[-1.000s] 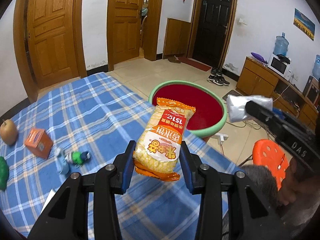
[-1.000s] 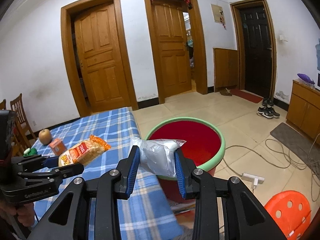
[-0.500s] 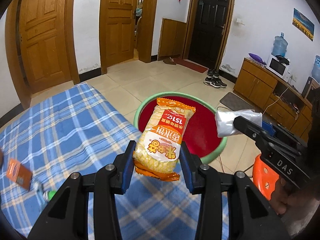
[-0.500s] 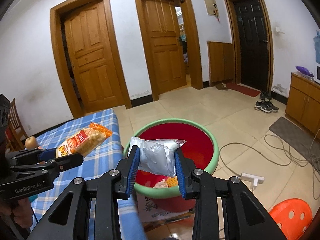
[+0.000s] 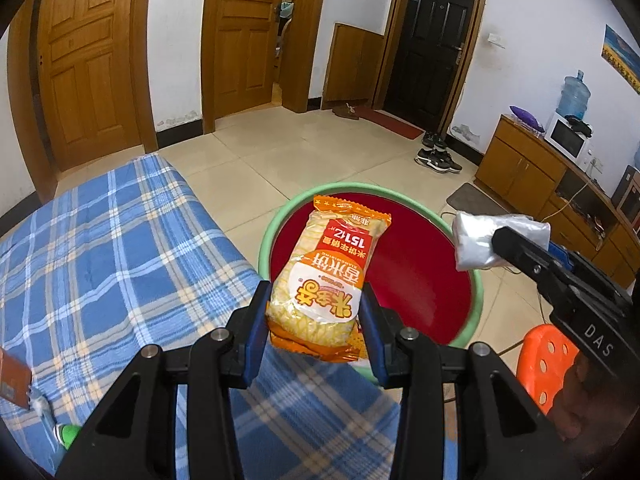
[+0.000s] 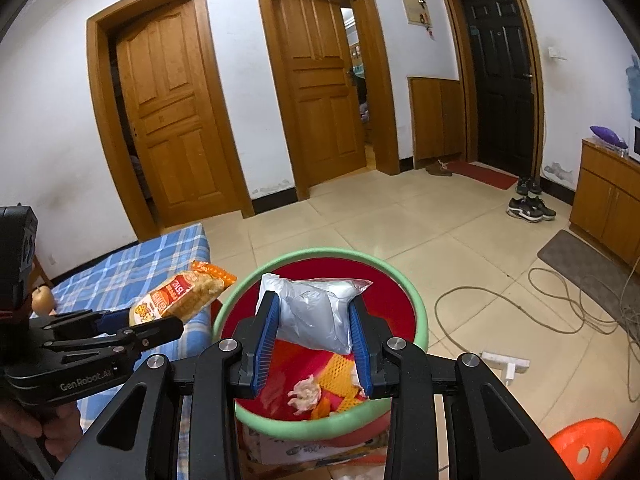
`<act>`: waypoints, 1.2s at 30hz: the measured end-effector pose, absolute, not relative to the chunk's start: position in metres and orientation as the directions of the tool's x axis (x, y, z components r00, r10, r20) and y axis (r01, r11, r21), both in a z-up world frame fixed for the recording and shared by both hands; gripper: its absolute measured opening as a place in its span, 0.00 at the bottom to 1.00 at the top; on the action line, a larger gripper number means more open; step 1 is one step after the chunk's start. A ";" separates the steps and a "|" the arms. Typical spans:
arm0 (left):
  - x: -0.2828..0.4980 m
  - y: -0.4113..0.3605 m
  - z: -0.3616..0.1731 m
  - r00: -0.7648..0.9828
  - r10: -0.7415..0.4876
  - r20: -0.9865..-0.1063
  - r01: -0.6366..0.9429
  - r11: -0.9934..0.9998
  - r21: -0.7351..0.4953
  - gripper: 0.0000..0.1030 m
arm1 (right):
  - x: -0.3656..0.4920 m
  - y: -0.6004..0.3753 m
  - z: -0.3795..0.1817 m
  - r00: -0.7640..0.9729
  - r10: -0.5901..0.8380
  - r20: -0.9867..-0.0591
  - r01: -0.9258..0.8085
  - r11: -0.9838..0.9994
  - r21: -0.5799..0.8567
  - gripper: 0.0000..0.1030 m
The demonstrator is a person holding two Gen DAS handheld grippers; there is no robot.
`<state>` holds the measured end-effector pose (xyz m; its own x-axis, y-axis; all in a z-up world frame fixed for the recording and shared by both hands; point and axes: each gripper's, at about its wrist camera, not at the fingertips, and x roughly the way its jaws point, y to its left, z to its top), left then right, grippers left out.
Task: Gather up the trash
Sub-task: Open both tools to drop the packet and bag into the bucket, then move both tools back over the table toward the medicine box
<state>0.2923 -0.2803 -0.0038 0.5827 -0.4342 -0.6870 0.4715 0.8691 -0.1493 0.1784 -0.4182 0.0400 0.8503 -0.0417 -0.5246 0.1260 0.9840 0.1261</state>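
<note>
My left gripper (image 5: 314, 322) is shut on an orange and yellow snack packet (image 5: 328, 276), held at the near left rim of a red basin with a green rim (image 5: 276, 236). My right gripper (image 6: 314, 330) is shut on a silver foil bag (image 6: 316, 312), held above the basin (image 6: 420, 320). Crumpled paper (image 6: 306, 394) and orange netting (image 6: 340, 380) lie inside the basin. The snack packet (image 6: 184, 292) and left gripper (image 6: 132, 326) show at the left of the right wrist view. The foil bag (image 5: 480, 240) shows at the right of the left wrist view.
A table with a blue plaid cloth (image 5: 100, 260) lies to the left, with an orange box (image 5: 14, 378) and a pear (image 6: 42, 298) on it. An orange stool (image 5: 548, 364) stands right of the basin. A cable and power strip (image 6: 504, 360) lie on the floor.
Both grippers have moved away from the table towards the basin with their packets. The right gripper now hangs over the basin and its contents show.
</note>
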 end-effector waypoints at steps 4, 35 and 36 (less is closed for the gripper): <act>0.303 -0.283 -0.003 0.564 -0.444 -0.696 0.480 0.862 -0.161 0.42 | 0.183 -0.421 0.037 0.848 -0.040 -0.529 0.122 0.985 0.121 0.33; 0.245 -0.248 0.025 0.578 -0.465 -0.671 0.497 0.852 -0.163 0.77 | 0.154 -0.401 0.061 0.827 -0.094 -0.554 0.175 0.980 0.095 0.58; 0.239 -0.245 0.027 0.580 -0.467 -0.667 0.500 0.851 -0.161 0.77 | 0.148 -0.397 0.063 0.827 -0.095 -0.554 0.174 0.980 0.093 0.58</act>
<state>0.2392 -0.2452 0.0267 0.5802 -0.4670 -0.6673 0.5002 0.8509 -0.1606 0.1483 -0.3968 0.0626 0.8273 -0.0947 -0.5537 0.1744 0.9803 0.0929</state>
